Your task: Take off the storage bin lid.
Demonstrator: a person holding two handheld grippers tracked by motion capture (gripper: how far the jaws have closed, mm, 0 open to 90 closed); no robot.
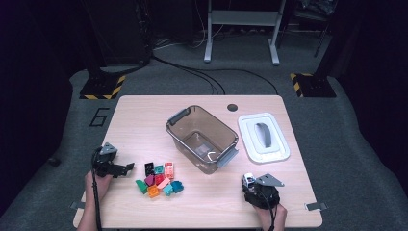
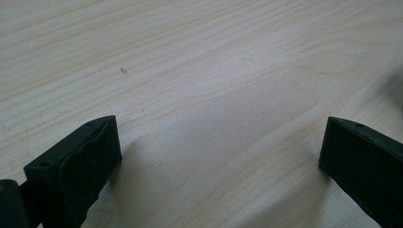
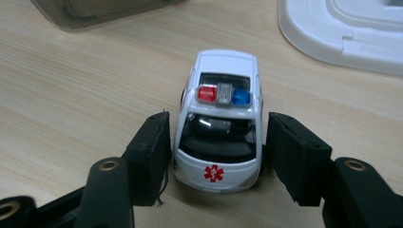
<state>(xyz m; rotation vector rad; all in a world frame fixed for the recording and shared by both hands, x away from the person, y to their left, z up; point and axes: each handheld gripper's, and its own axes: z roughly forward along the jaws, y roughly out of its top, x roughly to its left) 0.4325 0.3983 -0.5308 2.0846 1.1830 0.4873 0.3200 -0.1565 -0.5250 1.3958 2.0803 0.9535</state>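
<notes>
A small white toy ambulance (image 3: 223,80) with red and blue roof lights and a red star on its near end stands on the wooden table (image 3: 71,95). My right gripper (image 3: 216,142) has its two black jaws against the car's sides, shut on it. From above, the toy ambulance (image 1: 248,179) sits at the tip of the right gripper (image 1: 250,185) near the table's front right. My left gripper (image 1: 126,168) rests at the front left, and in its own view the left gripper (image 2: 218,152) stands wide open over bare wood.
A clear brown bin (image 1: 175,118) with grey handles stands mid-table, its white lid (image 1: 263,137) lying to its right. Several coloured bricks (image 1: 160,179) are heaped between the left gripper and the bin. A round cable hole (image 1: 232,107) is near the far edge.
</notes>
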